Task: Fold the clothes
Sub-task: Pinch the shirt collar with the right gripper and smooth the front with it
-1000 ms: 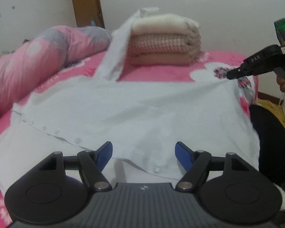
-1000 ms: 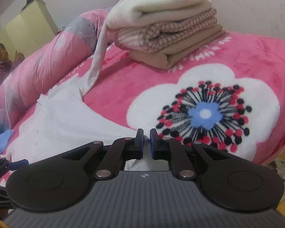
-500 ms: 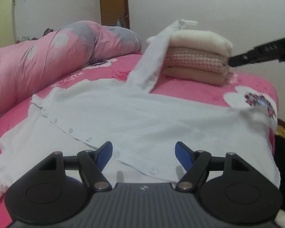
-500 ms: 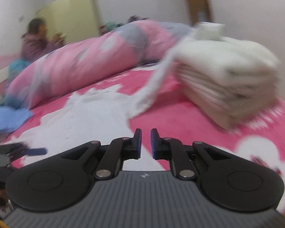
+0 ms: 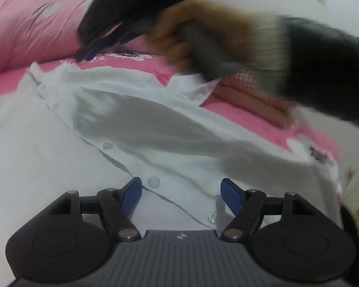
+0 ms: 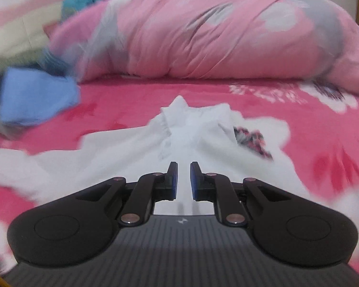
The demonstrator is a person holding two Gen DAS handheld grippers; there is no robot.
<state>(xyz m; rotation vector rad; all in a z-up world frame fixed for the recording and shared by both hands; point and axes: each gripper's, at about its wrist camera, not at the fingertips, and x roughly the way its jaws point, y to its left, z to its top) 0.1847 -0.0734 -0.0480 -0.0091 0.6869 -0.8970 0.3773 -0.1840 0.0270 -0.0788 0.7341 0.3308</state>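
A white button-up shirt [image 5: 136, 129] lies spread on the pink bed, its button placket running diagonally. My left gripper [image 5: 181, 191] is open and empty, low over the shirt's lower front. My right gripper [image 6: 182, 179] hovers over the shirt [image 6: 184, 141] facing its collar, jaws narrowly apart with nothing between them. In the left wrist view the right gripper [image 5: 103, 31] crosses above the shirt, blurred, held by a hand in a dark sleeve.
A rolled pink quilt [image 6: 203, 38] lies along the far side of the bed. A pile of blue and other clothes [image 6: 36, 95] sits at the left. A stack of folded garments [image 5: 251, 88] is partly hidden behind the arm.
My right gripper has swung from the shirt's right edge across above it toward the collar, and its jaws have parted slightly. My left gripper has moved closer over the placket.
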